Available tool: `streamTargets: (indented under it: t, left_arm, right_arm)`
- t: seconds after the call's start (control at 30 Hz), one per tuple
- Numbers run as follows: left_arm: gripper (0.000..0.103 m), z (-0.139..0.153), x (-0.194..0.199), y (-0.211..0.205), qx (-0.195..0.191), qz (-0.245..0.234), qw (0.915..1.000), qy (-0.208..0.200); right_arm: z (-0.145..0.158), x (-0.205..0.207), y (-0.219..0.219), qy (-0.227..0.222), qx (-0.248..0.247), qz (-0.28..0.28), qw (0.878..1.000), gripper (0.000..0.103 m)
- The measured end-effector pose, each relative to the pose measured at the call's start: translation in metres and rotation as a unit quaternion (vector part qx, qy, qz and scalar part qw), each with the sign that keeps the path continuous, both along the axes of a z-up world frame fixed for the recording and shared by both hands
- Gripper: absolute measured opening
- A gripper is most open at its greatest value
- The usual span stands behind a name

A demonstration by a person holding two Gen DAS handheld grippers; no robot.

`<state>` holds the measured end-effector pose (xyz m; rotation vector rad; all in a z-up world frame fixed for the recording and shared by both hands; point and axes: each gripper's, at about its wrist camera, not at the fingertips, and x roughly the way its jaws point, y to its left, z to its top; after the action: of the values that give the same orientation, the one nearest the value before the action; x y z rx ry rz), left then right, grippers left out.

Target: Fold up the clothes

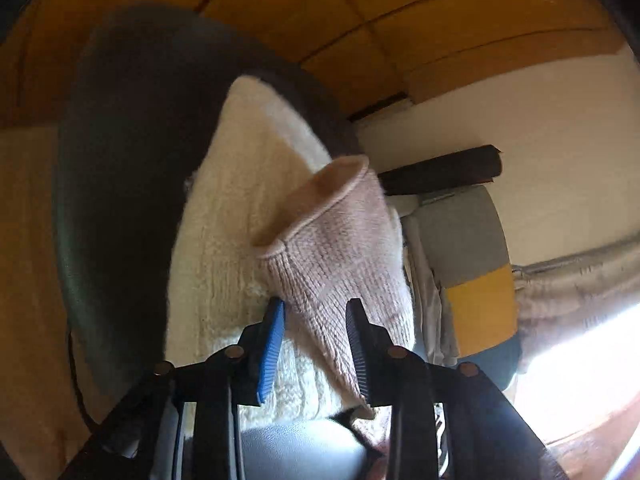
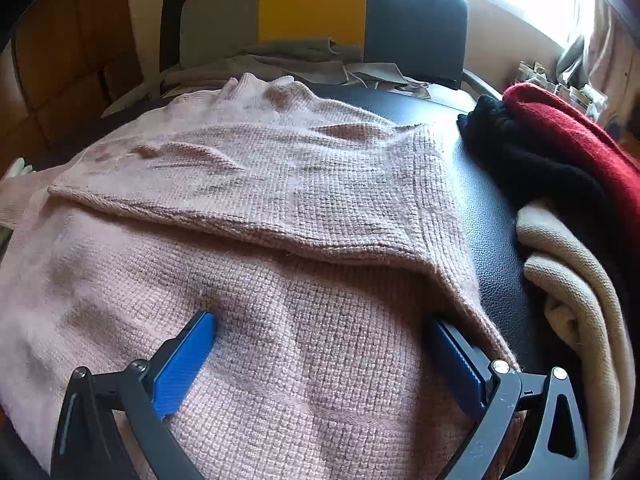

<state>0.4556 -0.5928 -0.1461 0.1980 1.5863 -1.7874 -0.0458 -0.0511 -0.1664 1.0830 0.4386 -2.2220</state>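
The left gripper [image 1: 316, 312] is lifting the pink sleeve [image 1: 340, 248], pinched between its fingers. The right gripper [image 2: 320, 344] is resting wide open on the sweater [image 2: 248, 184], lying flat on the black worktop [image 2: 492, 240] near its right edge.

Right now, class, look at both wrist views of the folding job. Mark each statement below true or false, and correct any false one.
1. The left gripper has a pink knitted sleeve between its fingers. True.
2. The right gripper is clamped shut on the pink sweater. False: its fingers stand wide apart, resting on the sweater.
3. A red garment lies on a black garment to the right of the pink sweater. True.
4. The pink sweater lies spread flat with no fold. False: one part is folded over the body, with a diagonal edge across it.
5. A chair back with a yellow panel stands behind the sweater. True.
6. The cream knit lies on a white table. False: it lies on a dark surface.
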Motion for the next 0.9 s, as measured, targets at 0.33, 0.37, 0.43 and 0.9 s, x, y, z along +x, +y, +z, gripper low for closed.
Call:
streamTargets:
  t: [0.33,0.37,0.43,0.9]
  left_arm:
    - [0.005,0.030,-0.017,-0.007,-0.051,0.018,0.9978,-0.039]
    - [0.005,0.038,-0.022,-0.006,-0.064,0.015,0.9970,-0.041]
    - [0.005,0.056,-0.039,0.000,-0.096,-0.005,0.9945,-0.040]
    - [0.005,0.074,-0.314,0.134,-0.195,-0.335,0.9195,-0.067]
  right_arm:
    - [0.002,-0.006,0.004,0.002,-0.002,0.008,1.000,0.103]
    - [0.002,-0.005,0.004,0.001,-0.003,0.008,1.000,0.103]
    - [0.002,-0.006,0.005,0.001,-0.004,0.009,1.000,0.103]
    - [0.006,-0.003,0.005,0.003,-0.008,0.011,1.000,0.103]
